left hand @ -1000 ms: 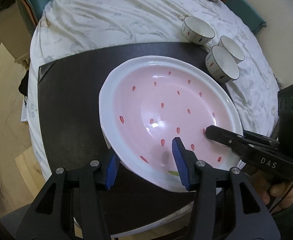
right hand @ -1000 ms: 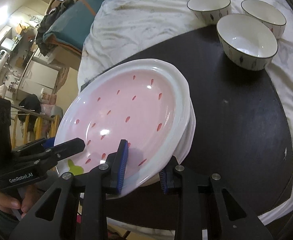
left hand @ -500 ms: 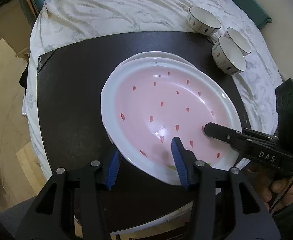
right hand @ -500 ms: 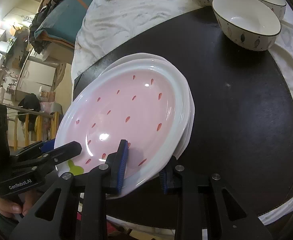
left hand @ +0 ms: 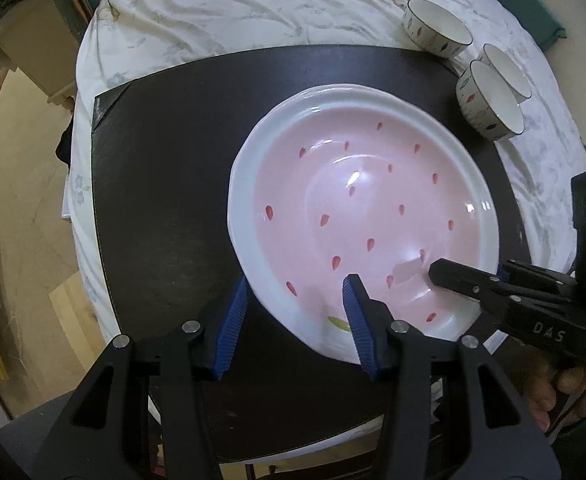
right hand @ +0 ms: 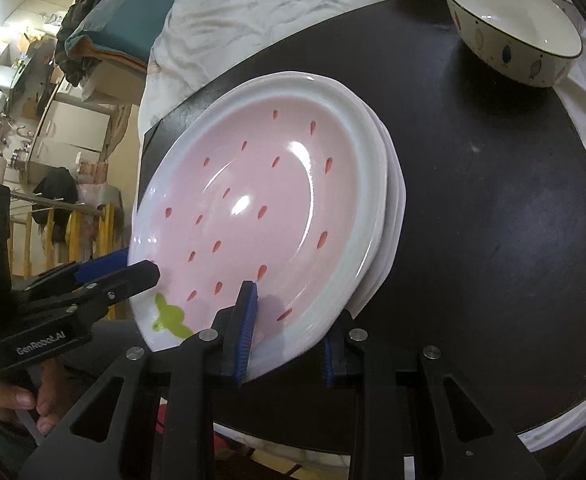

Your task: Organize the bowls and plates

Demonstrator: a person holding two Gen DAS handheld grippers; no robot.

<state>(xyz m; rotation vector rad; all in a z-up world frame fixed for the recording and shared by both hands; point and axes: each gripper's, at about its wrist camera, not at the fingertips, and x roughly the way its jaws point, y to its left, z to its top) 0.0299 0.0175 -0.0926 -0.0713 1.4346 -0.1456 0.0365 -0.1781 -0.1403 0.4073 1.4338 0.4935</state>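
A large pink plate (left hand: 357, 208) with red seed marks and a white rim lies tilted over a stack of white plates (right hand: 395, 200) on the dark mat (left hand: 165, 160). My left gripper (left hand: 293, 320) is shut on its near rim, one blue pad on top and one underneath. My right gripper (right hand: 289, 340) is shut on the rim further round, and in the left wrist view the right gripper (left hand: 445, 276) reaches onto the plate from the right. The left gripper (right hand: 133, 272) also shows in the right wrist view. How far the plate rests on the stack is hidden.
Three white patterned bowls stand at the mat's far right corner: a far bowl (left hand: 437, 34), a near bowl (left hand: 493, 100) and a bowl behind it (left hand: 507, 68). A white floral tablecloth (left hand: 253, 0) covers the round table beyond the mat. Chairs and household clutter (right hand: 53, 208) stand off to the left.
The pink plate, held by both grippers, has come down and forward over the white plates, so these are almost covered. Both grippers keep the same hold.
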